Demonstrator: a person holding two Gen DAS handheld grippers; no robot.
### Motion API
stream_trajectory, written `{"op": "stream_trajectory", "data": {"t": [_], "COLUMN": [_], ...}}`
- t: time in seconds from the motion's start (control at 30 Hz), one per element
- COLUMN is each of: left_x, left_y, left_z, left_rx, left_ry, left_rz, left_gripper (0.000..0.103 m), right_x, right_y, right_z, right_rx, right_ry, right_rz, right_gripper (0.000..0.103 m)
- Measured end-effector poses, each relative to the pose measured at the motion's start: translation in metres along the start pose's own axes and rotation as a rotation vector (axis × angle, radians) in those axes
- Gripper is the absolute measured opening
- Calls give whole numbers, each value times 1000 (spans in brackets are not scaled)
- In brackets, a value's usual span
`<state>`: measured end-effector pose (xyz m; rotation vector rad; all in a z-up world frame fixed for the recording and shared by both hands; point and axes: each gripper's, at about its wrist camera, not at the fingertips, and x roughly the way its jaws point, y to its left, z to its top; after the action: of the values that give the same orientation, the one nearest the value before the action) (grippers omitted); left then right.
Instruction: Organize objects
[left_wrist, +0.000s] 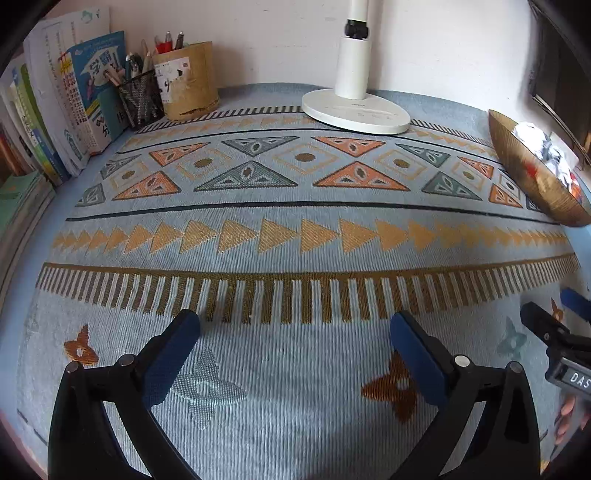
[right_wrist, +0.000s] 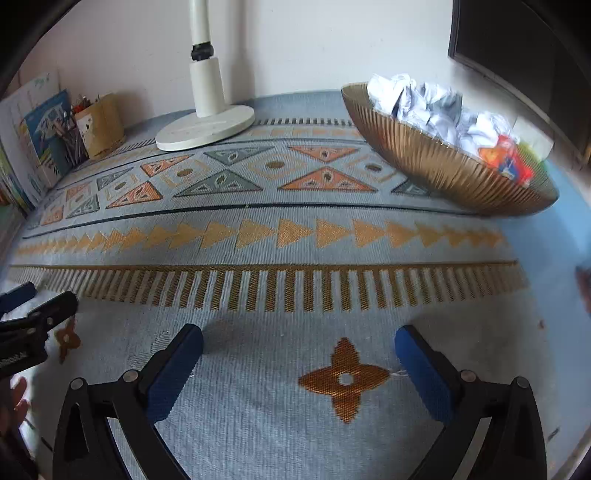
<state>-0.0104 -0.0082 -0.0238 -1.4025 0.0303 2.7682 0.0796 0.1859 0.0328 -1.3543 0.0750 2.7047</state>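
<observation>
Blue padded fingers of the left tool stand wide apart at the bottom of the left wrist view, with nothing between them but the patterned cloth that covers the tabletop. The right tool is spread just as wide and is empty too, hovering low over an orange four-petal figure woven into the cloth. Each tool shows at the edge of the other's view, so the two sit side by side near the front of the tabletop.

Beyond the fingers run a band of brown bars, a row of yellow triangles, a thin dark line, and then a wider band of orange and grey-green triangles and diamonds.

On the right side, past the yellow triangles, a ribbed golden bowl rests on the cloth. It holds crumpled white paper and, towards its near end, an orange wrapper.

At the back by the wall stands a white desk lamp on its flat oval base. In the far left corner are a tan pen holder with pens in it, a black mesh cup touching its left side, and books leaning upright against the wall.
</observation>
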Motion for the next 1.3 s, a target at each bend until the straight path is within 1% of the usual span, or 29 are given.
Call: {"op": "stream_trajectory", "data": {"t": [0.1, 1.3], "left_x": [-1, 0], "left_y": [-1, 0], "left_z": [-1, 0], "left_rx": [-19, -23], "left_ry": [-1, 0], "left_rz": [16, 13], "left_gripper": [103, 103], "right_x": [0, 0], "right_y": [1, 0], "right_z": [1, 2], "right_rx": [2, 2], "right_ry": [2, 2], "right_rz": [-5, -7], "right_gripper": [103, 103]}}
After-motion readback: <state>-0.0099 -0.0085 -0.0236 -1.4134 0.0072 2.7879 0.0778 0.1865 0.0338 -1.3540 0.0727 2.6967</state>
